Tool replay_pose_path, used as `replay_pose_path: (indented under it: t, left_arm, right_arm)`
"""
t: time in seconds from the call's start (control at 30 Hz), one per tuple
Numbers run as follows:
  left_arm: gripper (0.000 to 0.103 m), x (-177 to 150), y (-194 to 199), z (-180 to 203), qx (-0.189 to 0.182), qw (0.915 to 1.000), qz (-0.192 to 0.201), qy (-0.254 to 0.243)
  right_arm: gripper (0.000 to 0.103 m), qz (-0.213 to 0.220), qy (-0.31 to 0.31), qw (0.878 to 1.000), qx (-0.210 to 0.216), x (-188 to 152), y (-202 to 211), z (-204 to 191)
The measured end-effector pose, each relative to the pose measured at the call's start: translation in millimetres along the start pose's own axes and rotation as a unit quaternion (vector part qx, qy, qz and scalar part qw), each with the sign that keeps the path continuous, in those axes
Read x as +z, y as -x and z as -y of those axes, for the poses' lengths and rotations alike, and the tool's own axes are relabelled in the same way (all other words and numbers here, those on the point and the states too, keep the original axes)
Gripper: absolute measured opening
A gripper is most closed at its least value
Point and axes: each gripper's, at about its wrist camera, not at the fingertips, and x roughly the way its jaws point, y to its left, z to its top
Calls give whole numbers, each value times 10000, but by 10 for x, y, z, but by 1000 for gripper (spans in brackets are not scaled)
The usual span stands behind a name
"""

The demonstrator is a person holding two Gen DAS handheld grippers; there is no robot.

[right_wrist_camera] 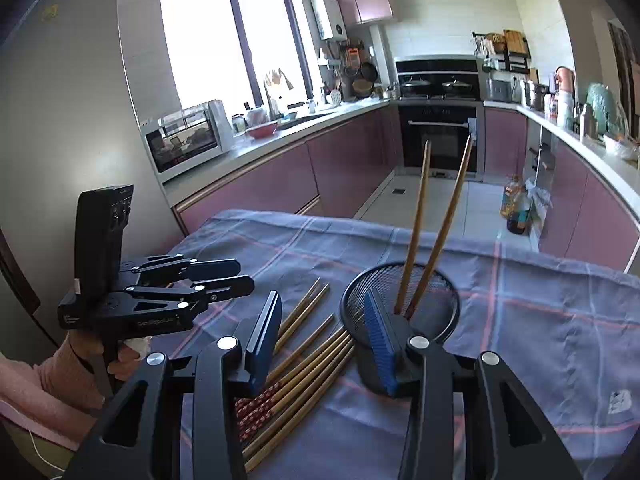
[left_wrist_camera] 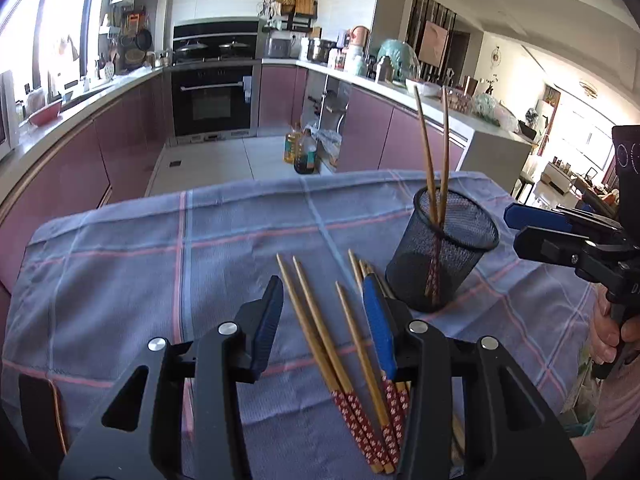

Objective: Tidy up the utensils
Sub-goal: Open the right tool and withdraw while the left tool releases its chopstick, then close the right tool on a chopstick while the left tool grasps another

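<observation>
A black mesh cup (left_wrist_camera: 444, 252) stands on the blue checked cloth (left_wrist_camera: 160, 248) with two chopsticks (left_wrist_camera: 434, 152) upright in it. Several loose bamboo chopsticks (left_wrist_camera: 320, 332) with red patterned ends lie on the cloth left of the cup. My left gripper (left_wrist_camera: 324, 312) is open and empty just above them, its fingers on either side of some. In the right wrist view the cup (right_wrist_camera: 400, 308) is just ahead, the loose chopsticks (right_wrist_camera: 304, 360) lie to its left. My right gripper (right_wrist_camera: 324, 332) is open and empty, hovering beside the cup. The left gripper (right_wrist_camera: 224, 280) shows at left, the right one (left_wrist_camera: 536, 232) at the right edge.
The cloth covers a small table whose far edge (left_wrist_camera: 280, 184) drops to the kitchen floor. Oil bottles (left_wrist_camera: 300, 152) stand on the floor beyond. Counters and an oven (left_wrist_camera: 212, 100) ring the room. The person's hand (left_wrist_camera: 608, 336) holds the right gripper's handle.
</observation>
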Motion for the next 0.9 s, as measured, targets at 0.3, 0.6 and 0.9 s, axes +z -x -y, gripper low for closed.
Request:
replay_pose_path:
  t: [0.3, 0.6, 0.9]
  left_arm:
    - [41, -490, -381, -108, 180, 9974, -693, 29]
    - [42, -567, -544, -108, 238, 9956, -899, 54]
    - [42, -557, -604, -76, 303, 9950, -954, -4]
  right_arm:
    - [39, -929, -419, 9946, -209, -530, -549, -64]
    - [34, -1084, -588, 9913, -470, -641, -626, -22]
    - [32, -1121, -484, 9904, -650, -648, -671, -26]
